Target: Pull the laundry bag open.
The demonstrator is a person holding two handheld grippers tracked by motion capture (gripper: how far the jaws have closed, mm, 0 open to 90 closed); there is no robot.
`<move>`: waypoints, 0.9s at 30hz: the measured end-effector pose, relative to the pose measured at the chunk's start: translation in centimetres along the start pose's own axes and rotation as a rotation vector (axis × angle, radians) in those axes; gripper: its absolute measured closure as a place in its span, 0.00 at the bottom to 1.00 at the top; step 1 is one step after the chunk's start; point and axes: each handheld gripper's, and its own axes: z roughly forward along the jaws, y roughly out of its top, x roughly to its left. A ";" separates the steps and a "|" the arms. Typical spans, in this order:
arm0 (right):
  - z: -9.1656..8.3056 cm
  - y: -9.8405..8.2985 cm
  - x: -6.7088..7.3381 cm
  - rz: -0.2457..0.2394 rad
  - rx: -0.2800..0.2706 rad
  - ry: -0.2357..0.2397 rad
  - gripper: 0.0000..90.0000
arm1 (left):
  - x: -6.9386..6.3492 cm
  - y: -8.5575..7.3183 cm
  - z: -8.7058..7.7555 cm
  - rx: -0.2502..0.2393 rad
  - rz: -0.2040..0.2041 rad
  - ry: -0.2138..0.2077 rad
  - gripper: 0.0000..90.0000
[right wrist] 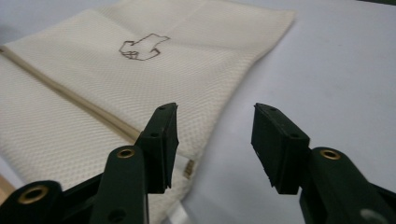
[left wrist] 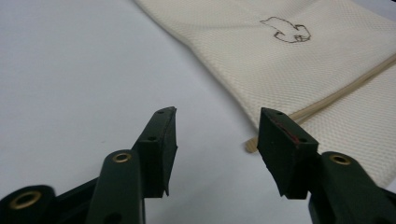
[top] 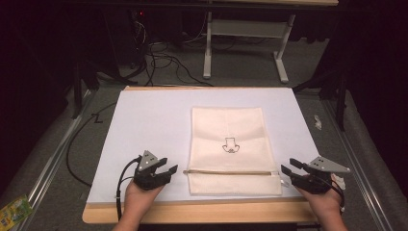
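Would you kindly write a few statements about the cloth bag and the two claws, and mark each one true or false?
1. The cream cloth bag lies flat on the white sheet. True.
2. The left claw is shut on the bag. False: its jaws stand open beside the bag's left edge, holding nothing.
3. A small dark outline drawing is on the bag. True.
4. The right claw is shut. False: its jaws stand open by the bag's right edge.
5. The zipper runs across the bag's far end. False: it crosses near the person's end.
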 end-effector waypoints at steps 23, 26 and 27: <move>-0.9 -0.7 -2.8 0.070 -0.062 -0.173 0.22 | 2.9 -0.6 -1.0 -0.049 -0.004 0.130 0.19; -1.0 -0.7 -2.9 0.077 -0.066 -0.173 0.22 | 3.0 -0.7 -1.1 -0.051 -0.014 0.129 0.19; -1.0 -0.7 -2.9 0.078 -0.066 -0.172 0.22 | 3.1 -0.7 -1.2 -0.054 -0.016 0.131 0.19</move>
